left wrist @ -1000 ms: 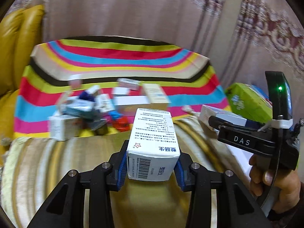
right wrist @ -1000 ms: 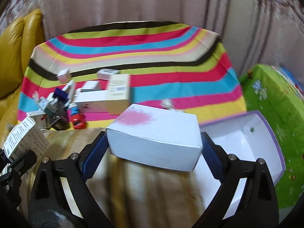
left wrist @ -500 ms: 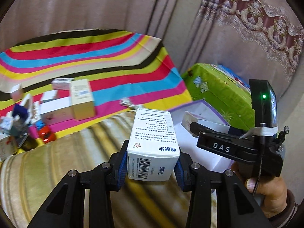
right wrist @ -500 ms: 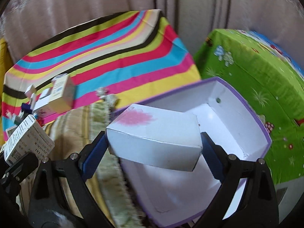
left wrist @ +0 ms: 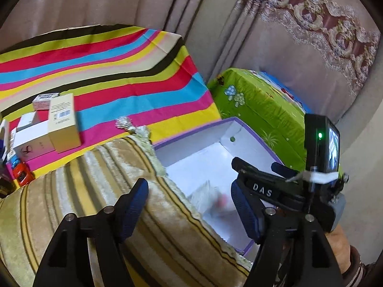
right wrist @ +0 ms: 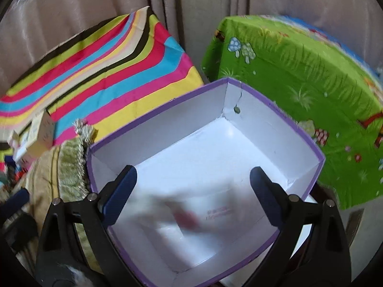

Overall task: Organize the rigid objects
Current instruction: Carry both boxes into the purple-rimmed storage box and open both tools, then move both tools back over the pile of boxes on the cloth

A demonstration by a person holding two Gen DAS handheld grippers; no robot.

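A purple-rimmed white storage box (left wrist: 191,135) (right wrist: 275,102) stands open beside the couch. My left gripper (left wrist: 189,186) hangs over its near left edge. Its jaws are opening and nothing is between them. My right gripper (right wrist: 194,171) is open above the inside of the storage box and also shows from the side (left wrist: 258,165) in the left wrist view. Under both grippers, a white carton with a pink blotch (right wrist: 189,212) (left wrist: 215,201) is a falling blur inside the storage box. The barcoded medicine carton cannot be told apart in that blur.
Several cartons (left wrist: 62,124) and a red toy car (left wrist: 22,174) lie on the striped cloth (left wrist: 119,76) at the left. A beige striped throw (left wrist: 95,191) covers the couch arm. A green patterned cushion (right wrist: 299,76) sits right of the storage box. A person's hand (left wrist: 340,251) holds the right gripper.
Both grippers swung right from the striped cloth to the purple-rimmed box. Each let go of its carton, and both now stand with nothing between the jaws.
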